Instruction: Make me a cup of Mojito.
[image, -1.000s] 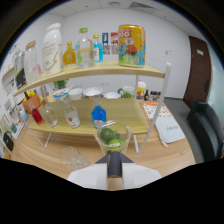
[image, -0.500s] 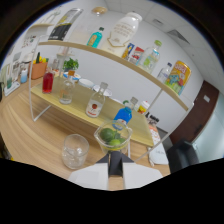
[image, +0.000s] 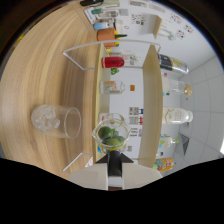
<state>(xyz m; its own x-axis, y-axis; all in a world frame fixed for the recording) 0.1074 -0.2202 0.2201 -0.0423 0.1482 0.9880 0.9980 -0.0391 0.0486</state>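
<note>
While the view is rolled sideways, the gripper (image: 114, 162) grasps a small clear cup of lime wedges (image: 111, 136). A glass of ice (image: 56, 120) stands left of it on the wooden counter (image: 40, 70), near the two-tier shelf (image: 150, 90).

Even, bright indoor light is filling the scene, with only faint shadows falling on the wooden table (image: 35, 75). Fisheye distortion is bending the shelf (image: 150, 90) strongly, a black rim is closing round, and everything is looking soft, perhaps from motion.
</note>
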